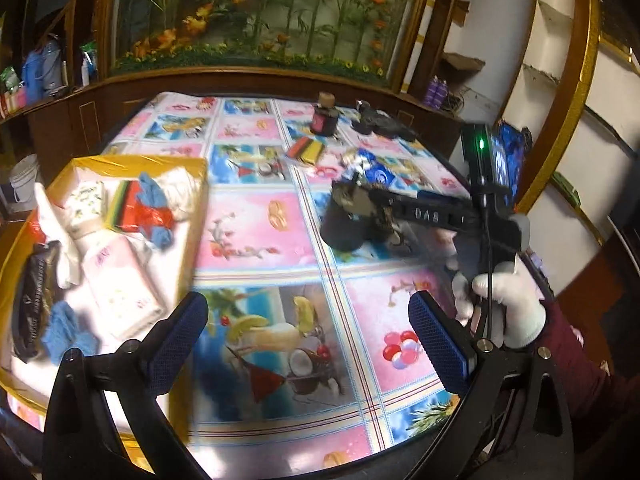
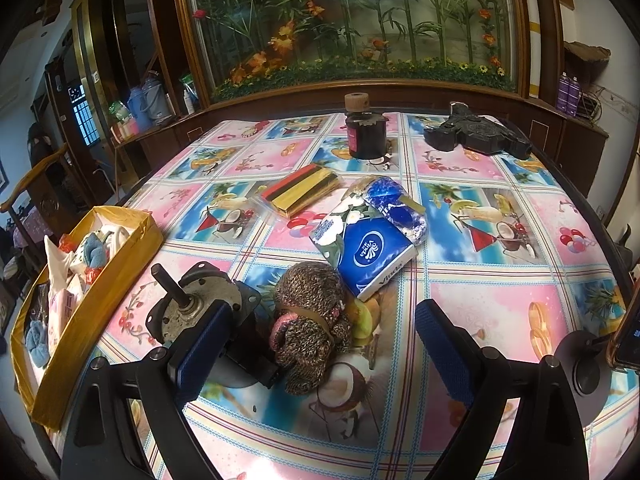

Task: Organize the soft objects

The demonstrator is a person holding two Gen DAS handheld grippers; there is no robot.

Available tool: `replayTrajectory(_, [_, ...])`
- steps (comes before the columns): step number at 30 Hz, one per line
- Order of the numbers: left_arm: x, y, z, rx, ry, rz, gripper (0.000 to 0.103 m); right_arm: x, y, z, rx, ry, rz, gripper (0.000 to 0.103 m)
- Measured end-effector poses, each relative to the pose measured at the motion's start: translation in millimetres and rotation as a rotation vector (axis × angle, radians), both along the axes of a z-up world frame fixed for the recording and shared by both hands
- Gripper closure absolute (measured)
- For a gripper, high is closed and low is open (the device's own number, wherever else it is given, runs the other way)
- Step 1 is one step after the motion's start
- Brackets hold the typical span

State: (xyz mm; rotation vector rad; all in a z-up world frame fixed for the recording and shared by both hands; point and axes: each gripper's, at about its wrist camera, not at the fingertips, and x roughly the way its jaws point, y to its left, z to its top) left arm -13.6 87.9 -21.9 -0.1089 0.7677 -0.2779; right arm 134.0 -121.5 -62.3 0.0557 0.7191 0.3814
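Observation:
My right gripper (image 2: 324,340) is open and low over the table, with a brown knitted soft item (image 2: 312,320) lying between its fingers, untouched. A blue tissue pack (image 2: 372,252) lies just beyond it, then a shiny blue packet (image 2: 396,204) and a red, black and gold striped pack (image 2: 300,188). The yellow box (image 2: 96,300) at the left holds soft things. In the left wrist view my left gripper (image 1: 310,344) is open and empty, right of the yellow box (image 1: 132,160), which holds a pink tissue pack (image 1: 120,292) and blue cloths (image 1: 64,332).
A grey metal motor (image 2: 192,308) lies against the right gripper's left finger. A dark jar (image 2: 366,132) and a black flat object (image 2: 476,136) stand at the table's far side. A white-gloved hand (image 1: 508,300) holds the other tool. A wooden cabinet borders the table behind.

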Motion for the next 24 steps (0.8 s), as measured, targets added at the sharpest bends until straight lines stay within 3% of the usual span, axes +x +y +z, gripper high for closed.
replayTrajectory(5, [12.4,-22.5,-11.2,-0.007,0.027,-0.008,0.003,-5.3,-8.8,6.7,0.040,-0.037,-0.014,0.010])
replayTrajectory(24, [32.6,-14.5,-7.1,-0.066,0.032,0.001,0.003,2.1,-7.0,1.3,0.018,-0.025,-0.041,0.009])
